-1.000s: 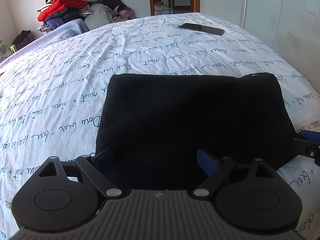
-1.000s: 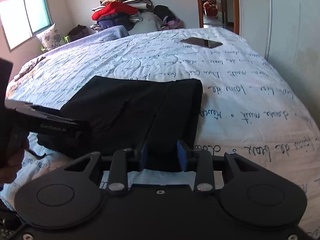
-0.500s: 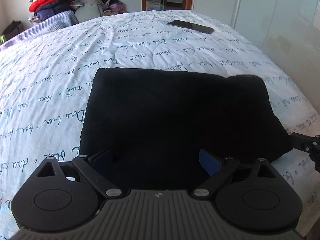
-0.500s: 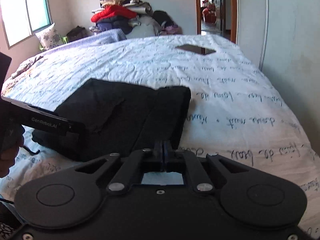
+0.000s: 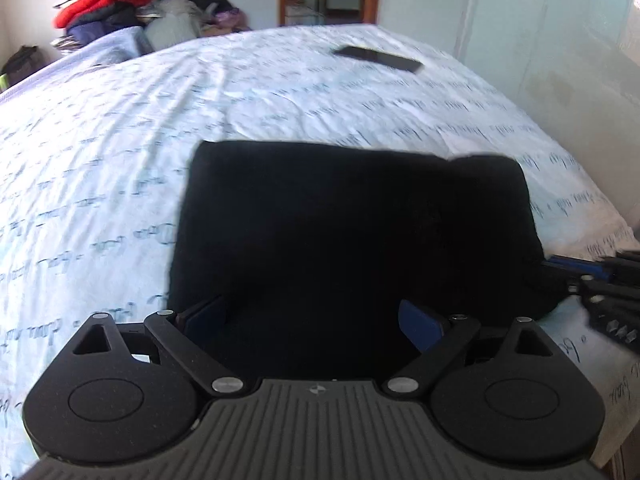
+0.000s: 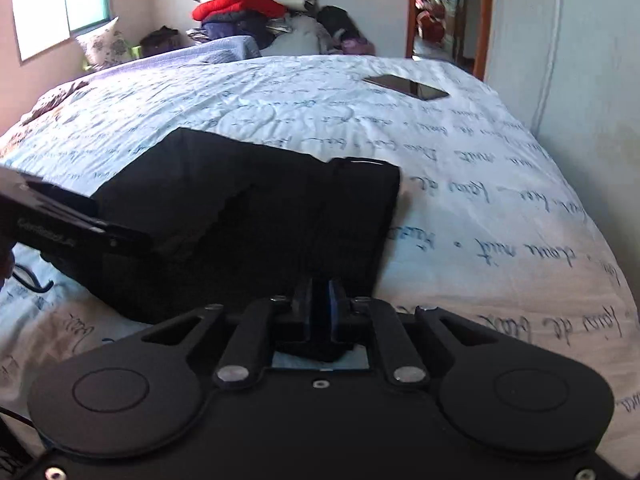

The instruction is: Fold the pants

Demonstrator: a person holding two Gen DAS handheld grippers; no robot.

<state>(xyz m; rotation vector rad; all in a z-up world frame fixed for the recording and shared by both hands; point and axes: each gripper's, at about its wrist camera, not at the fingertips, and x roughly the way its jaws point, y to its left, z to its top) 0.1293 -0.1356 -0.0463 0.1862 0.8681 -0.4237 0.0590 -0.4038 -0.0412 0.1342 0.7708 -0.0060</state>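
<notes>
Lying near the front edge of the bed [image 6: 500,184], the black pants [image 5: 352,232] sit folded into a thick, roughly rectangular stack on a white quilted bedcover printed with blue cursive script. Wide bare bedcover extends beyond the stack toward the far side and to its left; on the right the bed runs close along a pale wall, leaving a narrower margin. A dark phone [image 6: 406,87] rests flat far behind the stack, well apart from it. The left gripper [image 5: 316,320] hangs over the near edge of the pants with its blue-padded fingers spread wide, the pads clear of the cloth on either side. The right gripper [image 6: 320,306] has its jaws pressed nearly together on a fold of the pants at the stack's near right corner, black fabric visible between the pads. In the left wrist view the right gripper enters from the right border, cut off and blurred. In the right wrist view the left gripper crosses from the left border, its lettering unreadable. Layering within the stack is hard to resolve because the fabric is uniformly dark. A heap of clothes [image 6: 244,10] stands against the far wall, topped by a red garment.
</notes>
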